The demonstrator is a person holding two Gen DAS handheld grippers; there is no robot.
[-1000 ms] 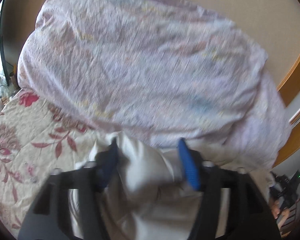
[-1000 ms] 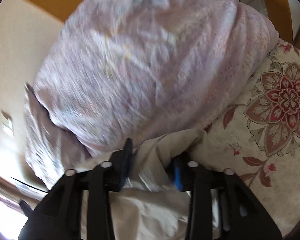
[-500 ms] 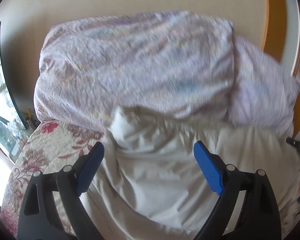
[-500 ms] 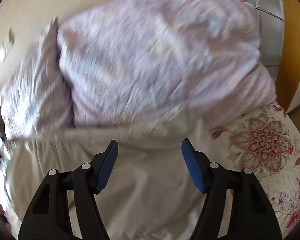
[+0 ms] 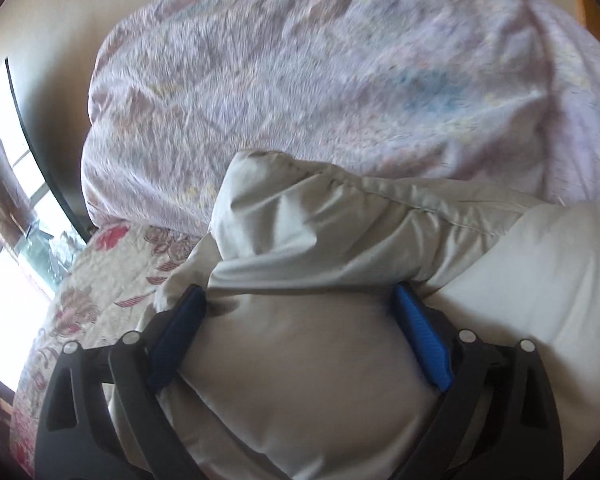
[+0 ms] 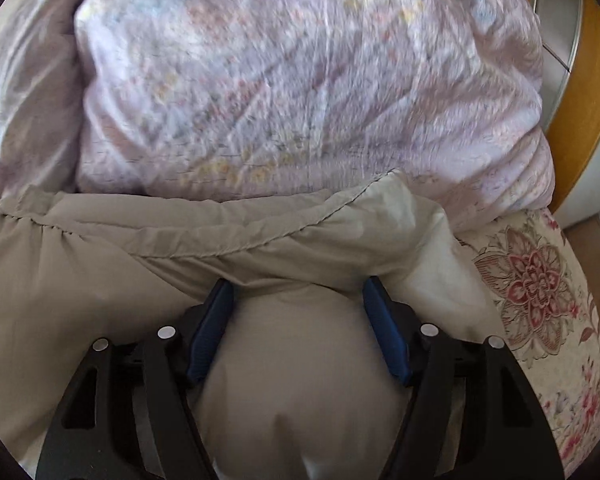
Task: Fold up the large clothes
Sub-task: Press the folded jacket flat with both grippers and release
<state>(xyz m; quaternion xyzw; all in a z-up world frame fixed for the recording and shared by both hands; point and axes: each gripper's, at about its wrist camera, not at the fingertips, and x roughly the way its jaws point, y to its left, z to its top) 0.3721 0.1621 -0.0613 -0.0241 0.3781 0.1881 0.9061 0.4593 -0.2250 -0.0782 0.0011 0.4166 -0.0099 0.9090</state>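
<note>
Both grippers, L [image 5: 298, 320] and R [image 6: 296, 312], clamped on beige garment [image 6: 100, 264] 1 s ago, now spread wide. Garment released on bedspread [image 6: 540, 300] against pillows [image 6: 300, 80]. Fold placed; next fold due.

Bed covered by a cream quilted bedspread [image 6: 548, 320] with red floral print, a beige garment [image 6: 120, 264] spread across it, a bulky pale lilac duvet [image 6: 300, 80] heaped at the far end, touching the garment's gathered edge
</note>
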